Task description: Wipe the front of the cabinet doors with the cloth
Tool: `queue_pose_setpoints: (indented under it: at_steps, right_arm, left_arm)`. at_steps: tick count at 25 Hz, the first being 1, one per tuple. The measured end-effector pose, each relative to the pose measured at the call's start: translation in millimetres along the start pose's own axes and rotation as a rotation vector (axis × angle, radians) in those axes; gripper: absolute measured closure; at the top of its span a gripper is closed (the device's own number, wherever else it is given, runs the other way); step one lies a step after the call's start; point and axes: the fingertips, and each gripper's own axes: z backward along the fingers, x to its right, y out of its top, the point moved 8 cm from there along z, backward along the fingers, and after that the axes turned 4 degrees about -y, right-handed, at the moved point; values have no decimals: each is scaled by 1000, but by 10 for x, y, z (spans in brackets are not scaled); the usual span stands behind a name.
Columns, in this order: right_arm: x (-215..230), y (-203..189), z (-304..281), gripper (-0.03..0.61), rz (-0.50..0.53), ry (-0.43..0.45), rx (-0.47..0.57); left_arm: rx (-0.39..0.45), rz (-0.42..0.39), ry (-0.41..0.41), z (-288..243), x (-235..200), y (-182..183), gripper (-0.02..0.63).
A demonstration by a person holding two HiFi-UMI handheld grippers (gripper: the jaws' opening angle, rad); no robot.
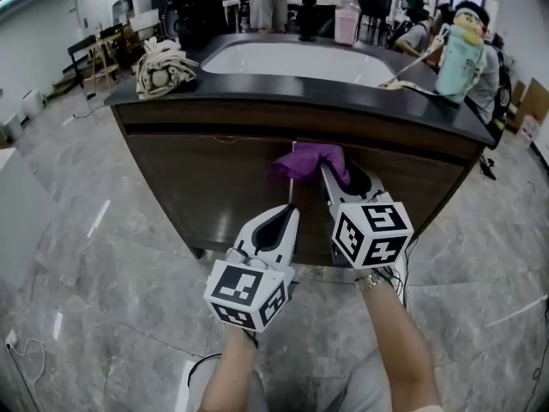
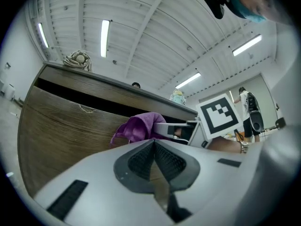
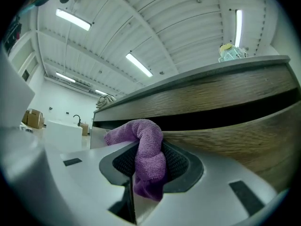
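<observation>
One wood cabinet [image 1: 214, 187], marble floor [image 1: 86, 299], purple cloth [image 1: 313, 160]

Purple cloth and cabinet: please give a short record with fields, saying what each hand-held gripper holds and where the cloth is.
Cloth: purple cloth, bunched, at the top of the cabinet door, just under the countertop
Right hand-held gripper: shut on the purple cloth
Left hand-held gripper: shut, empty, apart from the cloth
On countertop: beige bundle at left, teal bottle at right
</observation>
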Motion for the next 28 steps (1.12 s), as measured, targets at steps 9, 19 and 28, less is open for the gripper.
queue_pose_setpoints:
  at_steps: [9, 19, 28]
  right_arm:
    - [135, -3, -47, 457, -5, 52, 9]
    - [624, -154, 368, 458, -98, -92, 30]
    - [1482, -182, 957, 453, -43, -225, 9]
  left_arm:
    - [-51, -57, -14, -38, 87, -127, 607]
    - [-34, -92, -47, -32, 307, -80, 607]
    - [-30, -77, -85, -101, 426, -125, 607]
